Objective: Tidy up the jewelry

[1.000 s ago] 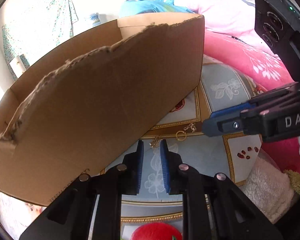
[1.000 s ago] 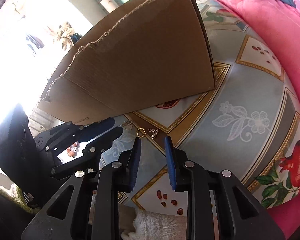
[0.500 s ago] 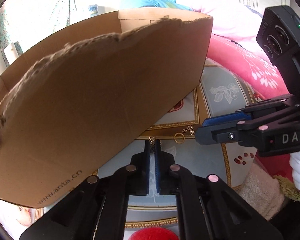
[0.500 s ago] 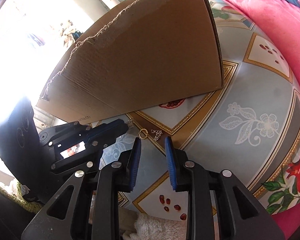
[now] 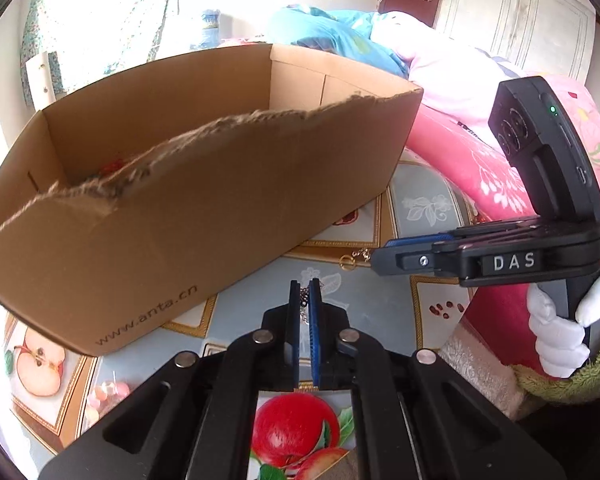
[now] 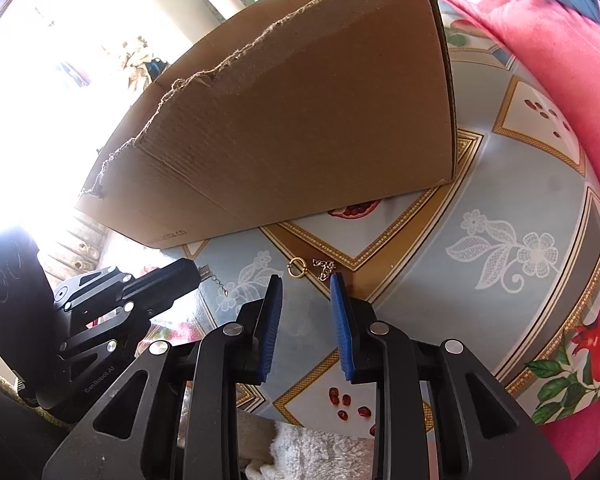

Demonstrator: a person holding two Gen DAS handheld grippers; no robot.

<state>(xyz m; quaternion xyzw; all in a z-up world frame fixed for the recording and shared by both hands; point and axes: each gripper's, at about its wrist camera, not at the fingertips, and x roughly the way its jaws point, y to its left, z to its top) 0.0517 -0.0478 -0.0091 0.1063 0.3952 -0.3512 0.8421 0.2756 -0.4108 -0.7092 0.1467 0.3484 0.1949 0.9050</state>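
My left gripper [image 5: 305, 286] is shut on a small silver chain piece [image 5: 304, 300], held just above the tablecloth. The right wrist view shows that chain [image 6: 217, 282] dangling from the left gripper's tip [image 6: 194, 273]. My right gripper [image 6: 306, 280] is open with nothing between its fingers. Just beyond its tips lie a gold ring [image 6: 297, 268] and a second small chain piece [image 6: 324, 268] on the cloth. In the left wrist view the ring [image 5: 346, 262] and chain piece [image 5: 362, 254] sit by the right gripper's tip [image 5: 376, 258]. An open cardboard box [image 5: 220, 200] with a torn near wall stands behind them.
The table [image 6: 520, 208] wears a blue and gold fruit-patterned cloth. A pink blanket [image 5: 480, 160] borders it on the right. A white-gloved hand [image 5: 560, 328] holds the right gripper's handle. Something red [image 5: 112, 166] lies inside the box.
My left gripper closed on the chain piece and lifted it off the cloth, rolling a little; more of the box's inside shows now. The right gripper stayed put, still open.
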